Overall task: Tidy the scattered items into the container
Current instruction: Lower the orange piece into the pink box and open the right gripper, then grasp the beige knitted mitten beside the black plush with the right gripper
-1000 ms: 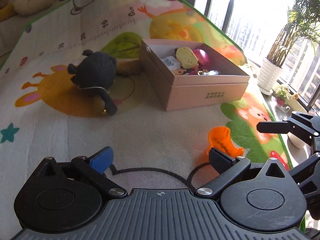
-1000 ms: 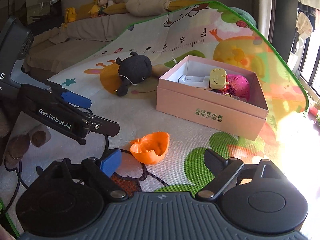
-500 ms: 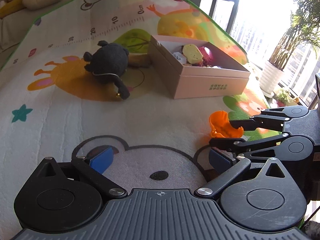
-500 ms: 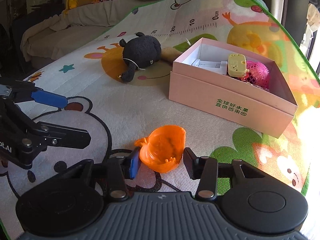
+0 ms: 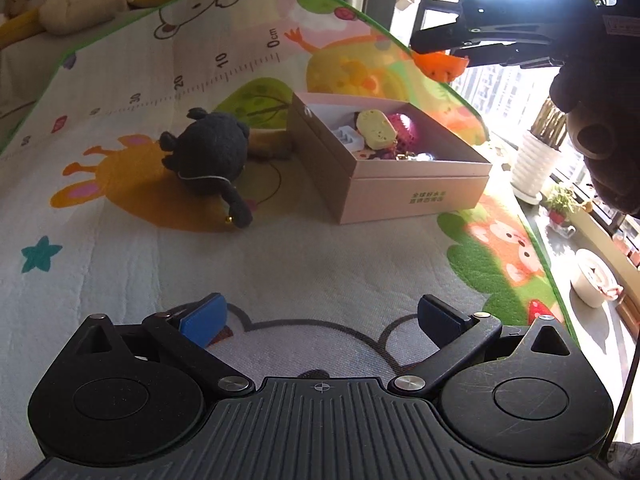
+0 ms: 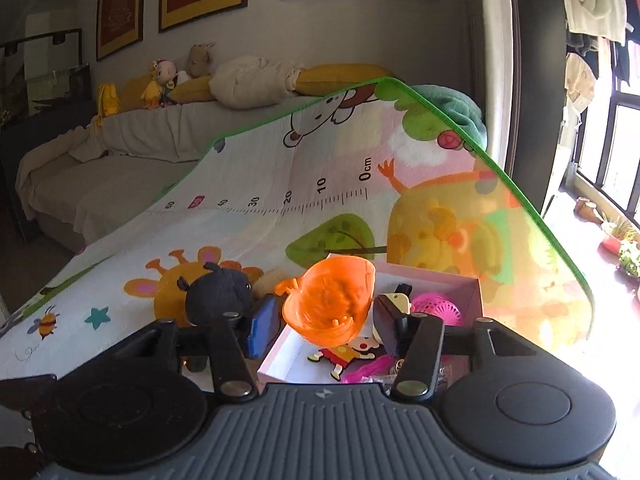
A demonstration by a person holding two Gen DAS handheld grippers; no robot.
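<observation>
Orange shell (image 6: 329, 307) above pink box (image 5: 416, 194), between the opening fingers of the right gripper (image 6: 326, 322).
Pad contact hard to judge. Left gripper (image 5: 320, 314): wide open, empty, near edge of mat (image 5: 280, 264). Black plush (image 5: 208, 156) left of box; box contents partly hidden.

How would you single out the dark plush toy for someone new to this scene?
Find the cartoon play mat, then the pink box on it. The black plush toy lies beside the box on an orange bunny print, the only dark, fuzzy thing there.
</observation>
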